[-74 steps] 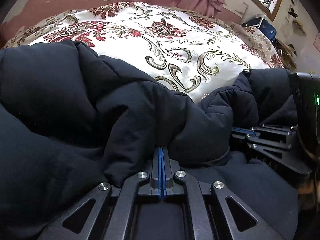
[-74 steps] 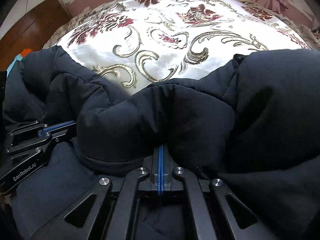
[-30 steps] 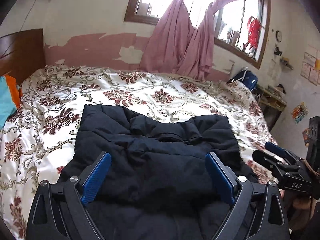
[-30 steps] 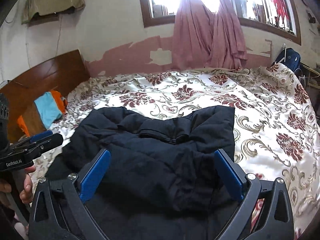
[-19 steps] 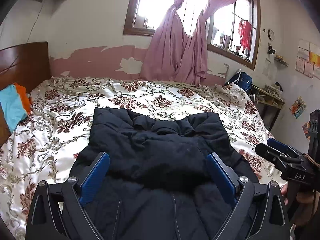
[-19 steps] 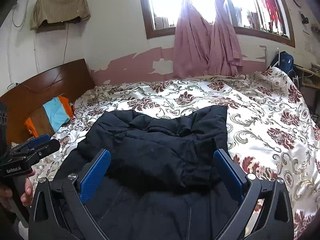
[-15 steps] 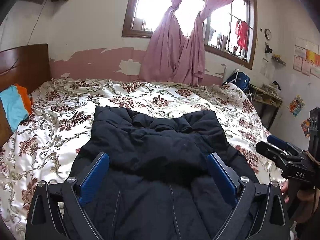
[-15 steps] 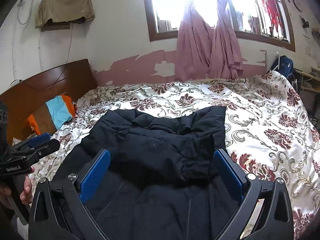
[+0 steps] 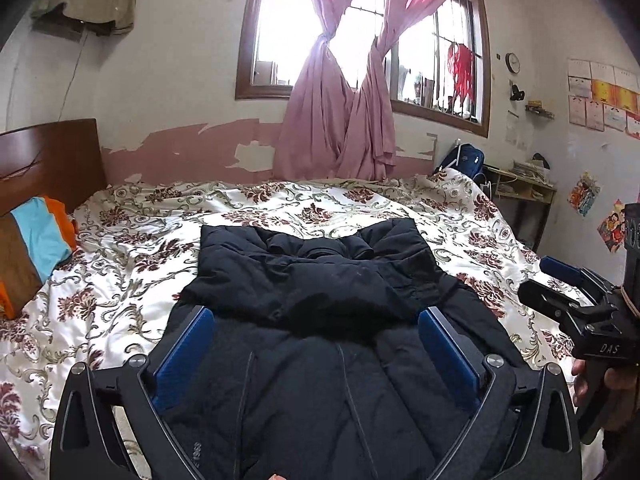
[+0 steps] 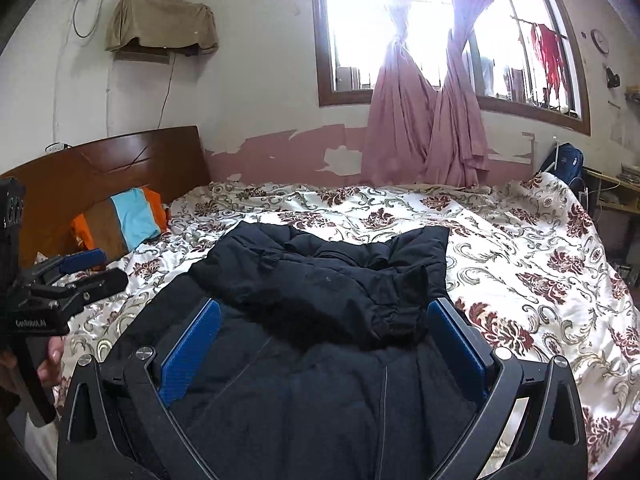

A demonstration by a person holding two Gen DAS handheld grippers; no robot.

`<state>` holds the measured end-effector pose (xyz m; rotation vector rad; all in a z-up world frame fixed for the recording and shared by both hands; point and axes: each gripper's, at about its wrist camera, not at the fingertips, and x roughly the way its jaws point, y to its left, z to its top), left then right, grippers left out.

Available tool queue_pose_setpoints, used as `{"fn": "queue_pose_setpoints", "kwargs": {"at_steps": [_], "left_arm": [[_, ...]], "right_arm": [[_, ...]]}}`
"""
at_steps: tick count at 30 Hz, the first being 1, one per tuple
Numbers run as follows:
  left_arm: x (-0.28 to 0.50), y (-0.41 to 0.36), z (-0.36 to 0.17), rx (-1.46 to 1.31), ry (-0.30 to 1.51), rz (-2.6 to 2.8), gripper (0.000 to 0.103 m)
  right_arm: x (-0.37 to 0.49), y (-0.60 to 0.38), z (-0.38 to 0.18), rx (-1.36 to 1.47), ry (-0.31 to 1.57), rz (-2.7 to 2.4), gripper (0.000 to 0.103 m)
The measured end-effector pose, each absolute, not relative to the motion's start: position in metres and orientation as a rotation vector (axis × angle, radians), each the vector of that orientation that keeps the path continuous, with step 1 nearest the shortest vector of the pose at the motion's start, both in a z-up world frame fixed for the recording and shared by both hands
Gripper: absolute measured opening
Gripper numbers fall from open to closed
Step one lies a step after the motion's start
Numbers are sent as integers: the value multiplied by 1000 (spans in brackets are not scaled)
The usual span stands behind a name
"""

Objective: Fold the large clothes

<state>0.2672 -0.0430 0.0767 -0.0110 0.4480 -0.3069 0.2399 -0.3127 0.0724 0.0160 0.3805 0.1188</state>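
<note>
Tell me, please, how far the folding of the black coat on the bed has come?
Done: the upper part of the black coat is folded down over its body and lies flat on the floral bedspread. In hand: nothing; the left gripper, its jaws opening, and the right gripper both stand wide above the coat, holding no fabric. Left: the lower half is unfolded, so probably at least one more fold.

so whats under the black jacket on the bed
The black jacket lies on the floral bedspread, which shows all around it. Its upper part is folded back over its lower part. Anything else beneath it is covered.
</note>
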Motion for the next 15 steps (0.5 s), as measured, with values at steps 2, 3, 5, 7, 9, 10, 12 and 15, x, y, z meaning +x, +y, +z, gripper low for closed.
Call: {"fn": "queue_pose_setpoints", "kwargs": {"at_steps": [2, 3, 5, 7, 9, 10, 12, 15], "left_arm": [[261, -39, 75, -13, 443, -299, 103], [258, -35, 74, -18, 444, -293, 103], [253, -31, 71, -15, 441, -281, 103], [247, -28, 69, 7, 443, -248, 103], [240, -27, 66, 33, 449, -238, 103], [238, -27, 66, 41, 449, -243, 103], [229, -26, 64, 63, 443, -245, 103], [216, -29, 62, 96, 440, -231, 103]], "right_arm": [[232, -313, 70, 22, 381, 112, 101], [229, -312, 70, 27, 383, 109, 101], [222, -313, 68, 30, 386, 106, 101], [216, -311, 67, 20, 383, 99, 101], [211, -310, 66, 17, 383, 101, 101], [208, -310, 66, 18, 384, 104, 101], [202, -310, 65, 19, 385, 107, 101], [190, -310, 64, 28, 378, 110, 101]]}}
